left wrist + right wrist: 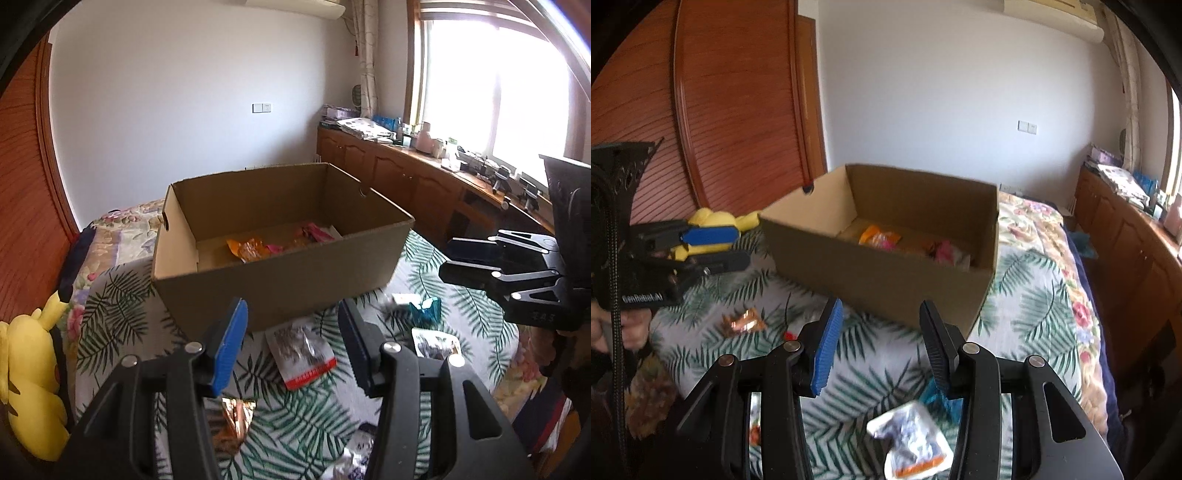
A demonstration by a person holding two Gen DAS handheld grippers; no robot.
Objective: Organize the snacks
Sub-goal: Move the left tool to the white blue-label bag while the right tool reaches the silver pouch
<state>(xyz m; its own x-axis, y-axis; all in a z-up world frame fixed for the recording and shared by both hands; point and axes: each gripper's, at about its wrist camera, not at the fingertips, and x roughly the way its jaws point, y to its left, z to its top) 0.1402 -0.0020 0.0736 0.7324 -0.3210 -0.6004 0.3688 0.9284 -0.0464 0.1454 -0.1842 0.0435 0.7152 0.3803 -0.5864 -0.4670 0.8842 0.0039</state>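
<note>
An open cardboard box (284, 280) (879, 284) stands on the leaf-print bed cover (122, 306). Inside it lie an orange packet (247, 249) (871, 234) and a pink packet (317, 232) (945, 251). My left gripper (291, 332) (713, 247) hovers open and empty in front of the box, above a silver-and-red packet (301, 354). My right gripper (881, 332) (465, 262) is also open and empty, to the right of the left one. Loose on the cover are a teal packet (424, 308) (938, 398), a copper foil packet (236, 417) (742, 323) and a white packet (908, 439).
A yellow plush toy (33, 387) (713, 221) lies at the bed's left edge by the wooden wardrobe (731, 110). A long wooden cabinet (406, 173) with clutter on top runs under the window on the right. A person's hand (613, 332) grips the left tool.
</note>
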